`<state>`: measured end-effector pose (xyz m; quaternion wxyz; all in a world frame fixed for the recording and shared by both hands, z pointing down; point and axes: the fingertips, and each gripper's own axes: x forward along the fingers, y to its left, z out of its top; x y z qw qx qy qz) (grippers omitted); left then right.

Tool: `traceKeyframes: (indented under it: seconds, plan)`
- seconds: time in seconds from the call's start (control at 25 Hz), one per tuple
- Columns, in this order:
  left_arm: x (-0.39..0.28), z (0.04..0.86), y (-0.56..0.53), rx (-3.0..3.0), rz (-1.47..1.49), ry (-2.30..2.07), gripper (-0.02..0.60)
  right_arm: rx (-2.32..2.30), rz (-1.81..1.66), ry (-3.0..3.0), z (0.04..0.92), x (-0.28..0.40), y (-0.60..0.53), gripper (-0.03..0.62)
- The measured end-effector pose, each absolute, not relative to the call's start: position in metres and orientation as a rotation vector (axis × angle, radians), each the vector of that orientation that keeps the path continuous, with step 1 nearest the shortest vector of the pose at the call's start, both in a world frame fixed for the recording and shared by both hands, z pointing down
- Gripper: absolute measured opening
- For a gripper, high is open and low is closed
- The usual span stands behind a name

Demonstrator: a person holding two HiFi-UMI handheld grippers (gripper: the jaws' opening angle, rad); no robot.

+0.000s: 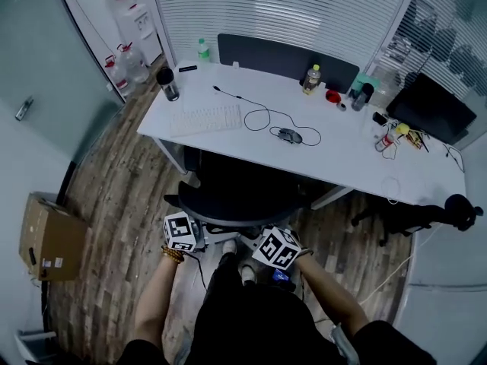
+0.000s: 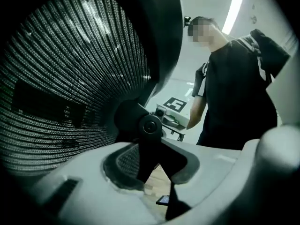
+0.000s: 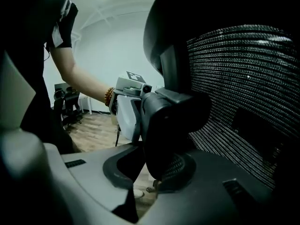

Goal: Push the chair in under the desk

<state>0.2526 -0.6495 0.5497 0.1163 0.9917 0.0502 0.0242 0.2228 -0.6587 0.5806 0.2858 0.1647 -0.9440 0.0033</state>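
The black mesh office chair (image 1: pixel 232 196) stands with its seat partly under the white desk (image 1: pixel 342 162), its back toward me. My left gripper (image 1: pixel 185 231) is at the left of the chair's back and my right gripper (image 1: pixel 275 246) at the right. In the left gripper view the left gripper (image 2: pixel 154 172) stands open around a black bracket (image 2: pixel 150 139) beside the mesh (image 2: pixel 70 78), with floor showing in the gap. In the right gripper view the right gripper (image 3: pixel 154 172) is shut on a thick black strut (image 3: pixel 168 121) of the chair's back.
On the desk lie a keyboard (image 1: pixel 205 119), a mouse (image 1: pixel 289 135) with its cable, bottles and small items. A cardboard box (image 1: pixel 47 238) sits on the wooden floor at the left. Another black chair (image 1: pixel 426 215) stands at the right. Water jugs (image 1: pixel 125 63) are at the far left.
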Motion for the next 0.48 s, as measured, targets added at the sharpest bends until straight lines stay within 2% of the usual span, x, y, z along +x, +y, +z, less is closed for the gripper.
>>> traceKeyframes:
  seconds: [0.48]
  plan:
    - [0.276,0.551,-0.722,2.911,-0.039,-0.163,0.15,0.733,0.043,-2.499,0.578,0.254,-0.724,0.074]
